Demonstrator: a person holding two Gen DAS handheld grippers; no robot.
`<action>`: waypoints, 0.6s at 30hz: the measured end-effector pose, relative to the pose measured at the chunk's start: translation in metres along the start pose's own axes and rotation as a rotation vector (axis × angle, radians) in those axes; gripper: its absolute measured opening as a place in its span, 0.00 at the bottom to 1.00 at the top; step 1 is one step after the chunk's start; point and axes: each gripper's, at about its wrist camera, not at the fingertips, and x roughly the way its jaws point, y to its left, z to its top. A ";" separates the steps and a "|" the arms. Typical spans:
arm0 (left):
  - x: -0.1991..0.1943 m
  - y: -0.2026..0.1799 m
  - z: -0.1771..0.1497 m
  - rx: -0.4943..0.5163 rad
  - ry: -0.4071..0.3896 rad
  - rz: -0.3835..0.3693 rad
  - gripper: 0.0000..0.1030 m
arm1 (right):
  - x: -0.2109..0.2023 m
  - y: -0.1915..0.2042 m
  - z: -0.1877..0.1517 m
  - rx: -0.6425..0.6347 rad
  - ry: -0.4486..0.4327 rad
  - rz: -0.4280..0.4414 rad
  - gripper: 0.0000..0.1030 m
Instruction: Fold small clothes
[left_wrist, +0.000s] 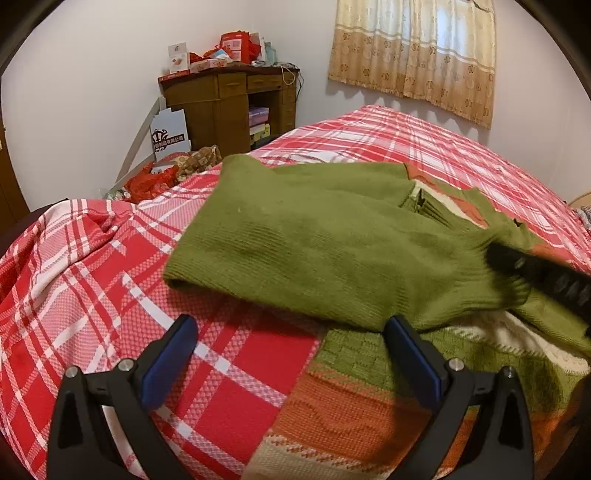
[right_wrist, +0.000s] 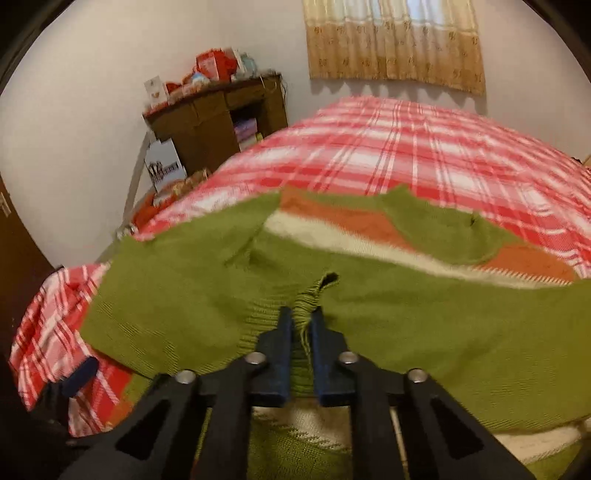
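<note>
A small green knit sweater (left_wrist: 314, 236) with orange and cream bands lies on the red plaid bedsheet (left_wrist: 92, 295), one green part folded over its middle. My left gripper (left_wrist: 290, 323) stands wide open just above the sweater's near edge. Its left finger is over bare sheet, its right finger over the patterned knit, and nothing is between the pads. In the right wrist view my right gripper (right_wrist: 301, 314) is shut on a bunched ribbed edge of the sweater (right_wrist: 424, 332). That gripper also shows as a black bar (left_wrist: 535, 273) at the right of the left wrist view.
The bed (right_wrist: 406, 147) stretches far beyond the sweater toward a curtained window (left_wrist: 413, 55). A wooden desk (left_wrist: 229, 107) piled with red boxes stands in the far corner. Beside it are a white carton (left_wrist: 170, 133) and a red bag (left_wrist: 151, 181) at the bed's left edge.
</note>
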 end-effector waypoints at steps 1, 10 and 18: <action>0.000 0.000 0.000 0.001 0.000 0.001 1.00 | -0.005 0.001 0.004 0.001 -0.017 0.002 0.06; 0.002 0.001 0.001 0.007 0.006 0.009 1.00 | -0.051 -0.028 0.042 0.053 -0.141 -0.006 0.03; 0.003 0.002 0.002 0.006 0.006 0.006 1.00 | -0.074 -0.076 0.035 0.122 -0.186 -0.145 0.02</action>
